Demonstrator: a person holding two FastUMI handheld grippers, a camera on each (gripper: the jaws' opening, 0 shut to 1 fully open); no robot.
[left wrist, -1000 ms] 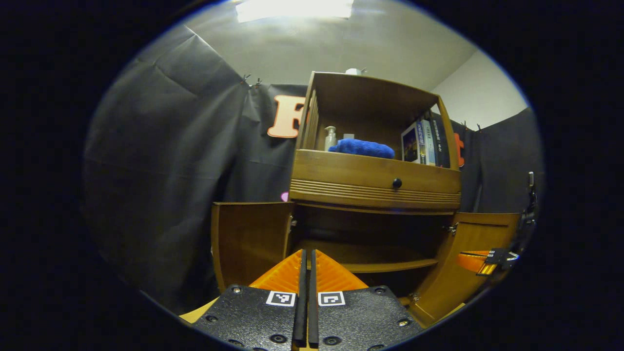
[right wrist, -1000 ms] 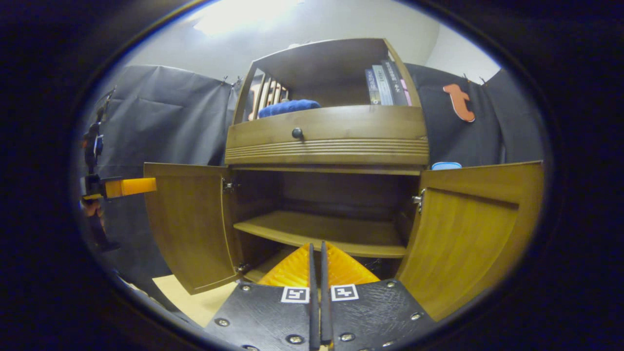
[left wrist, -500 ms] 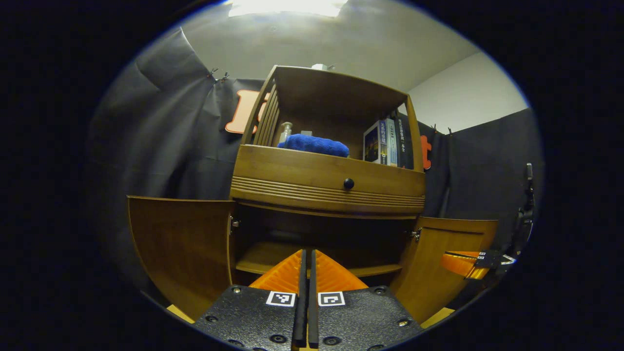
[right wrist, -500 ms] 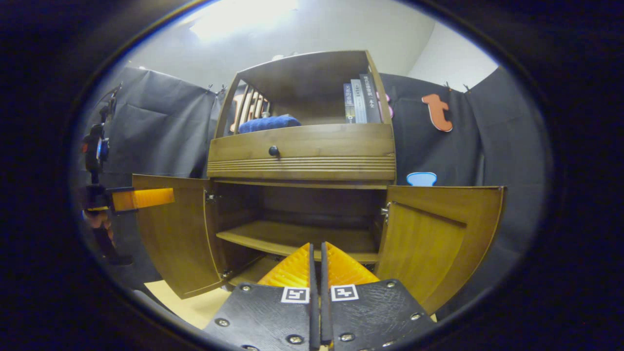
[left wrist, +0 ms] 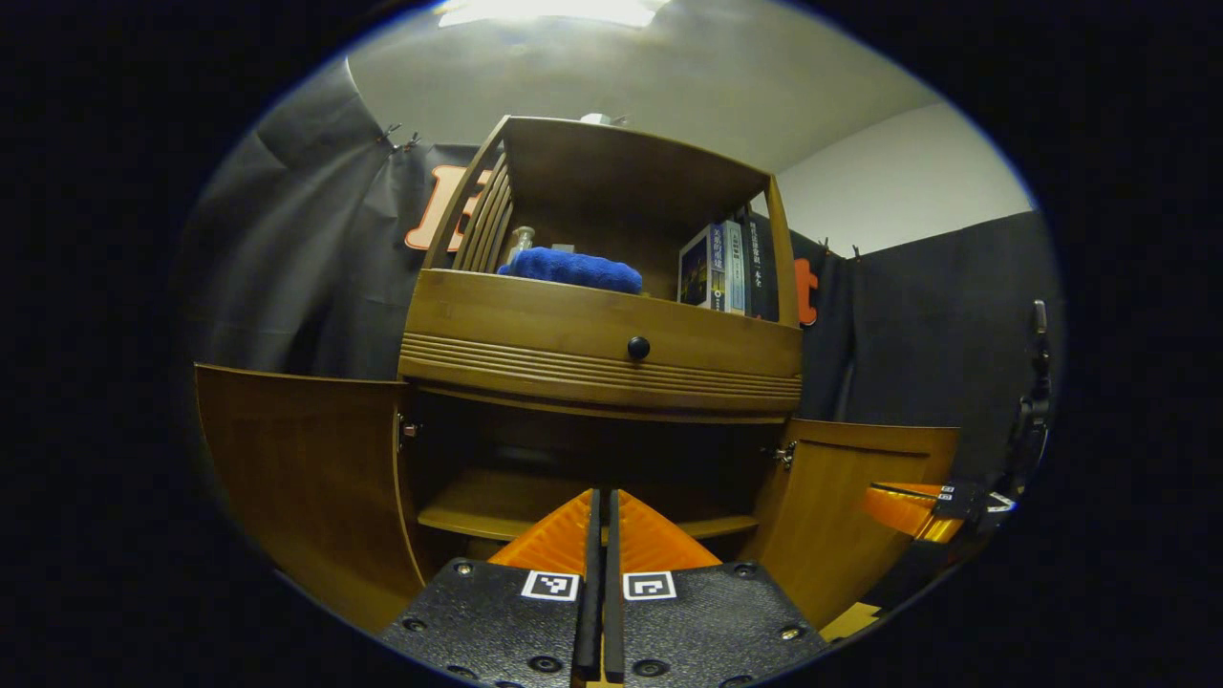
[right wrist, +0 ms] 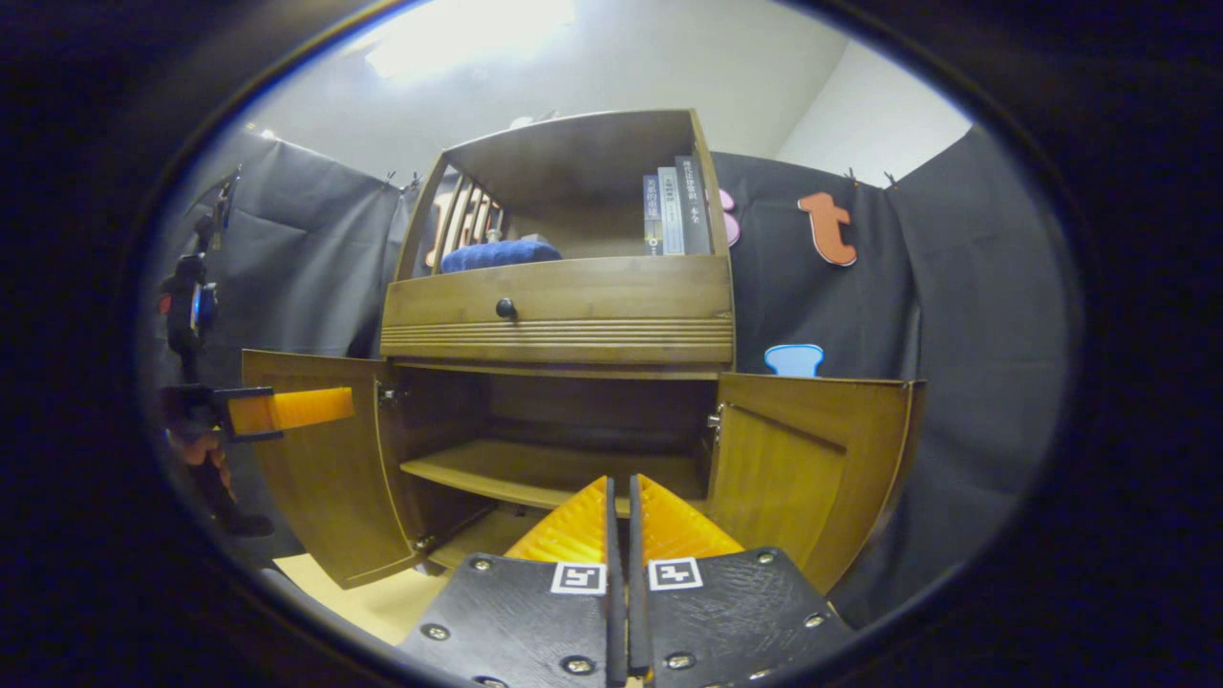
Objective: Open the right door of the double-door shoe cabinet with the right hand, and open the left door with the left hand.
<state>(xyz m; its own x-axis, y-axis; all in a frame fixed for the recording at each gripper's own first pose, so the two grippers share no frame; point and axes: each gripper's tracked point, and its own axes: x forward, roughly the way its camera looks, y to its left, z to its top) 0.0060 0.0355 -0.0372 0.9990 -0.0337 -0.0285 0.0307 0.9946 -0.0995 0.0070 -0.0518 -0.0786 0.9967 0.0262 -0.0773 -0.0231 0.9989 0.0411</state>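
Left tongs (left wrist: 600, 535) and right tongs (right wrist: 619, 526) closed, gripping nothing.

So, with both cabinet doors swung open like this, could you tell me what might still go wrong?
1. The left gripper sits close in front of the open left door; a careless move could knock it.
2. The right door stands wide open, and the right gripper is near it, so a bump could strain the hinge.
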